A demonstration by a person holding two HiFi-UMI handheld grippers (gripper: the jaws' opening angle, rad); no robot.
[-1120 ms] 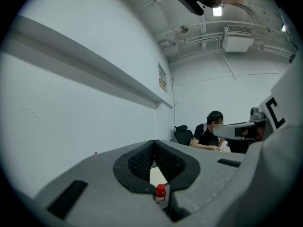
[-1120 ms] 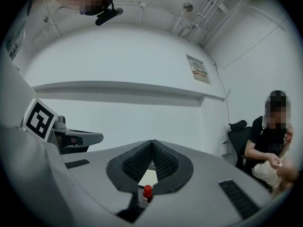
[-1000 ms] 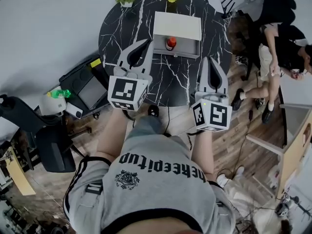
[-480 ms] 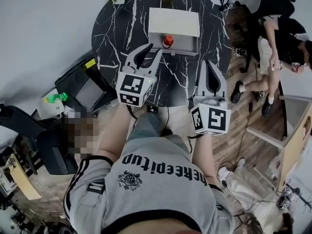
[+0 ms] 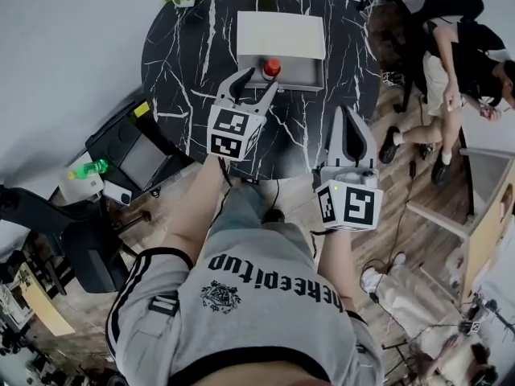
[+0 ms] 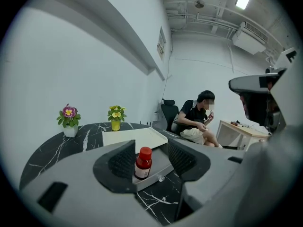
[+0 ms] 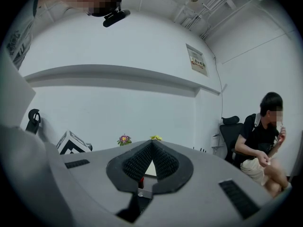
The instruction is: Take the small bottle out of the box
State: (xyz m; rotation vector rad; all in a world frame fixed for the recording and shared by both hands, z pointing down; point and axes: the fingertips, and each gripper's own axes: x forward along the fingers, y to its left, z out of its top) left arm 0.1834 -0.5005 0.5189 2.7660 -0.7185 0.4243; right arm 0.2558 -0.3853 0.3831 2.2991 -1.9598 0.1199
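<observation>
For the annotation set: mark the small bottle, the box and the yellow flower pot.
small bottle (image 6: 142,163): left gripper view, on its body below the red cap.
box (image 5: 302,71): head view, on its bare floor right of the bottle.
yellow flower pot (image 6: 115,125): left gripper view, on the pot itself.

Grey T-shirt (image 5: 257,300) with black lettering and crest; black-striped sleeve (image 5: 138,284). Left tongs (image 5: 261,78) and right tongs (image 5: 346,112): grey, black ribbed pads (image 6: 124,161), each with a black-and-white marker cube (image 5: 233,133).

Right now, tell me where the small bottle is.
In the head view, the red-capped small bottle stands upright in the open box on the black marble table, toward the box's left end.
</observation>
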